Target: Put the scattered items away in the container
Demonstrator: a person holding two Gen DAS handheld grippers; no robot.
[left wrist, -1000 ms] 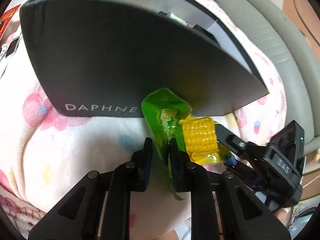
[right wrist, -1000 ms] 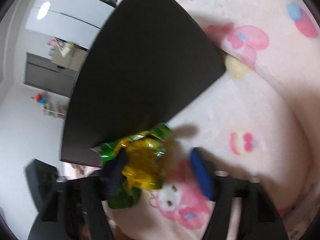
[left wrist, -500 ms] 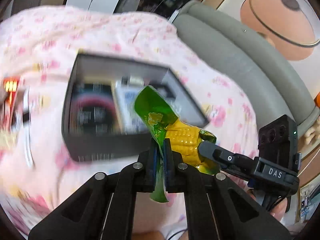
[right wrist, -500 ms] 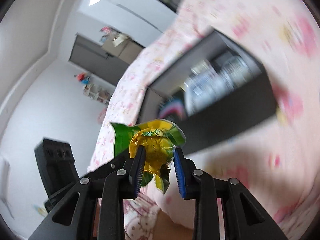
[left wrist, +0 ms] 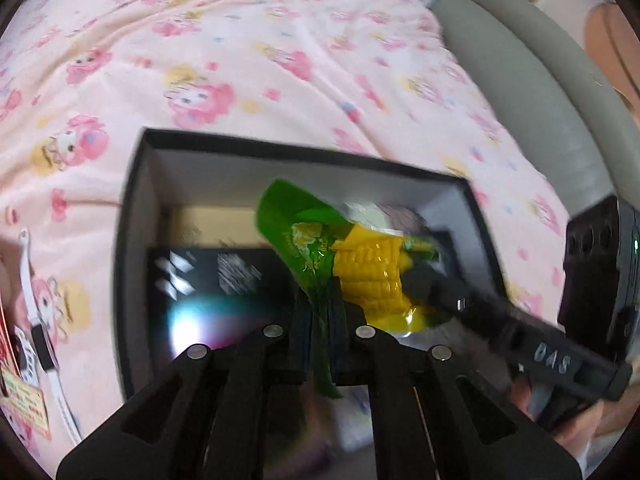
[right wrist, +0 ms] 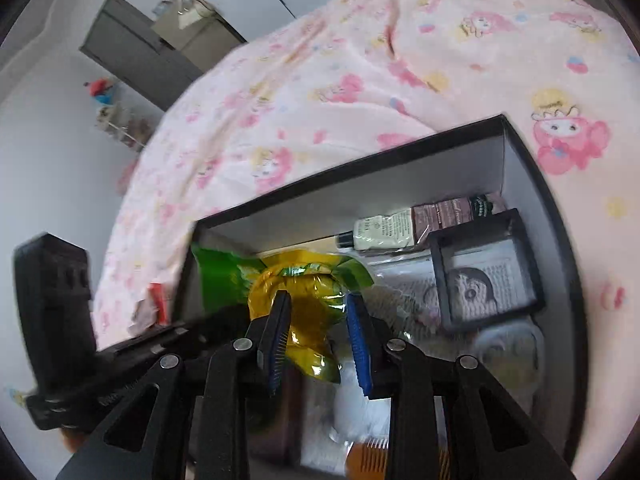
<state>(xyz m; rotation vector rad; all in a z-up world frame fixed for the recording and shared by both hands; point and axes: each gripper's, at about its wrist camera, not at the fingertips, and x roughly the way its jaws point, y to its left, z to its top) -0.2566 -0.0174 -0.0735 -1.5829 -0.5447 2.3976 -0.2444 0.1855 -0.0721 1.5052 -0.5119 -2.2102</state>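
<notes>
A corn cob in a green and yellow plastic pack (left wrist: pixel 360 268) hangs above the open black box (left wrist: pixel 132 200). My left gripper (left wrist: pixel 320 312) is shut on the pack's green edge. My right gripper (right wrist: pixel 320 312) has its blue pads on both sides of the yellow corn pack (right wrist: pixel 304 296), holding its other end over the box (right wrist: pixel 560 208). The right gripper also shows in the left wrist view (left wrist: pixel 432 284), and the left gripper's body shows at the left of the right wrist view.
The box holds a cream tube (right wrist: pixel 400 228), a small framed picture (right wrist: pixel 488 272), a dark shiny packet (left wrist: pixel 208 276) and other items. It sits on a pink cartoon blanket (left wrist: pixel 240 40). A white watch (left wrist: pixel 36 320) and red packet lie left of the box. A grey headboard (left wrist: pixel 540 80) is right.
Both grippers have lifted the corn pack from beside the box and carried it over the box's open top. The left gripper closed onto the green edge.
</notes>
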